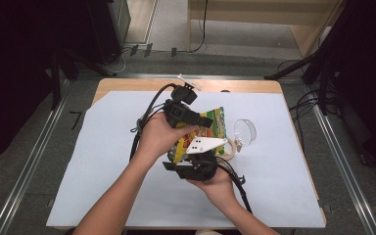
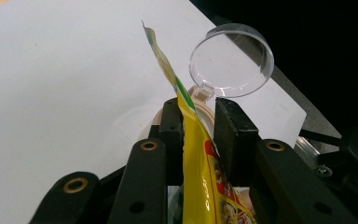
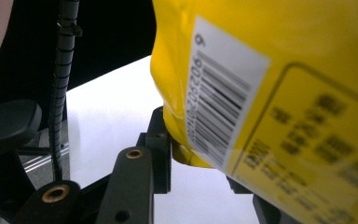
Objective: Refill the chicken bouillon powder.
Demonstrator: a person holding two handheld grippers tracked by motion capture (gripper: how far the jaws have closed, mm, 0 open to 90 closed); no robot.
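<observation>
Two black grippers hold one glossy yellow printed plastic pouch at centre frame; left gripper pinches its thin edge; right gripper clamps its barcoded corner; clear round lid upper right.

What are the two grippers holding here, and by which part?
Both hold the yellow snack bag. The left gripper pinches its thin sealed edge between the jaws. The right gripper grips a lower corner beside the barcode.
</observation>
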